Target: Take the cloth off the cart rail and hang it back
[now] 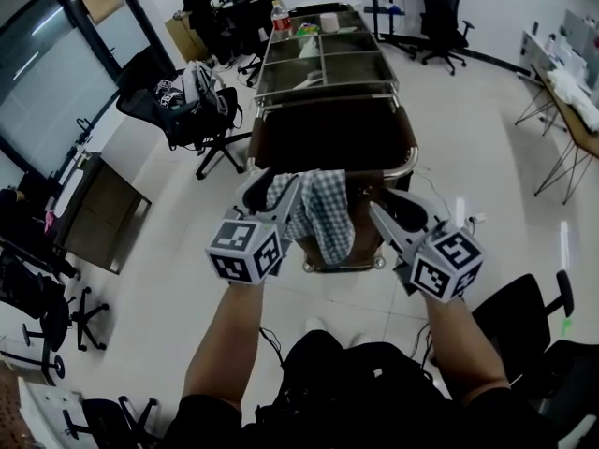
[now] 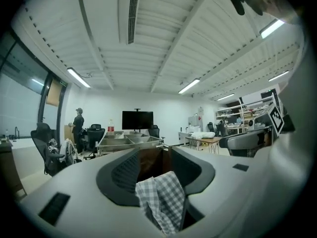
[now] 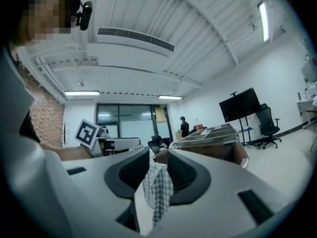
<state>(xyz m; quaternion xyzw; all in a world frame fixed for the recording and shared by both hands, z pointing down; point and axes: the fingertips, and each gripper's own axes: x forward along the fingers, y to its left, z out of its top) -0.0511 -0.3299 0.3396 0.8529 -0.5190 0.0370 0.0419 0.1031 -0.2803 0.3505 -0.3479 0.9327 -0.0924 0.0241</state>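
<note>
A blue-and-white checked cloth (image 1: 323, 213) hangs at the near chrome rail (image 1: 408, 162) of a brown cart (image 1: 328, 90) with steel trays on top. My left gripper (image 1: 281, 195) is at the cloth's upper left corner. In the left gripper view the cloth (image 2: 163, 197) is bunched between the two jaws of the left gripper (image 2: 154, 155), which are shut on it. My right gripper (image 1: 374, 209) is just right of the cloth with a small gap to it. In the right gripper view the cloth (image 3: 157, 187) shows in the slot of the open right gripper (image 3: 158, 155).
Office chairs with bags (image 1: 187, 110) stand left of the cart, and a low cabinet (image 1: 98, 213) is further left. A person (image 1: 197, 3) stands at the back. A bottle (image 1: 279, 21) sits on the cart top. A desk (image 1: 571, 101) is at the right, a black chair (image 1: 524, 316) near me.
</note>
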